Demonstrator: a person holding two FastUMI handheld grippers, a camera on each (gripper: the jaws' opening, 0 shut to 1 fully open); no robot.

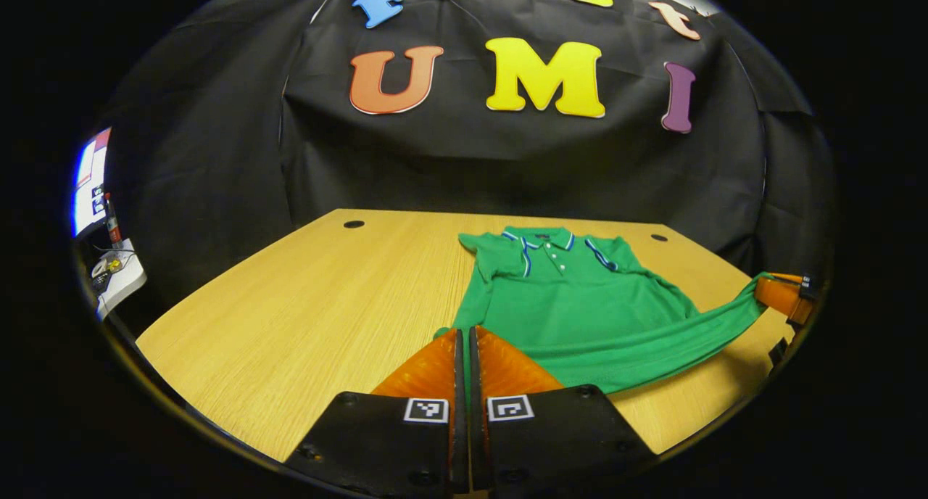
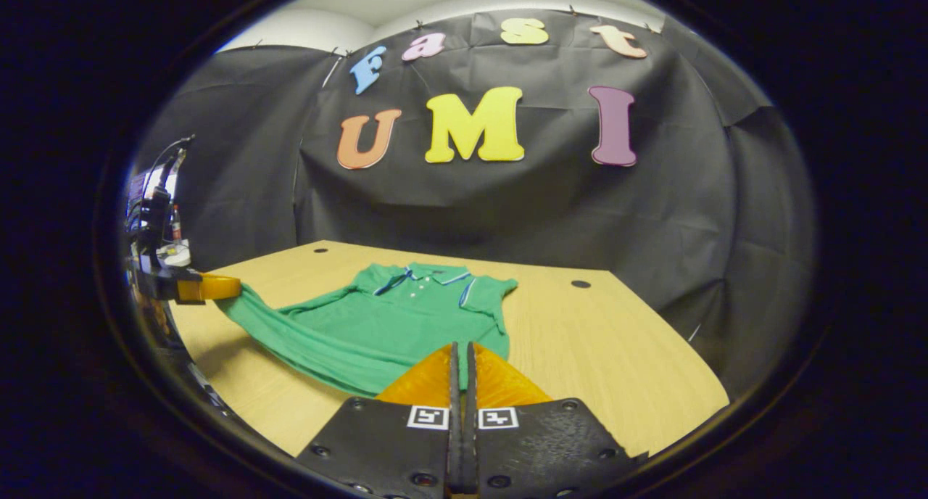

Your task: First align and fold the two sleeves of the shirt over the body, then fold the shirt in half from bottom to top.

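A pale wooden table (image 1: 290, 303) stands inside a booth hung with black cloth, and the green shirt (image 1: 580, 307) lies on it collar-far, toward one o'clock in the left gripper view and eleven o'clock in the right gripper view. Its sleeves look already folded in over the body (the blue-and-white trimmed cuffs sit close beside the button placket), so the first step reads as done. What is under way, as I judge it, is the bottom-to-top fold: the hem is lifted off the table and stretched taut between the two grippers, while the collar end rests flat. The left gripper (image 1: 464, 336) has its fingers pressed together on the hem's near corner, green cloth showing between them. The right gripper (image 2: 461, 350) is likewise clamped on the other hem corner; from the left gripper view it shows at three o'clock with the fabric pulled out to it. The knit is smooth, with long tension creases along the raised hem. Left to do: carry the hem up to the collar and lay it down.
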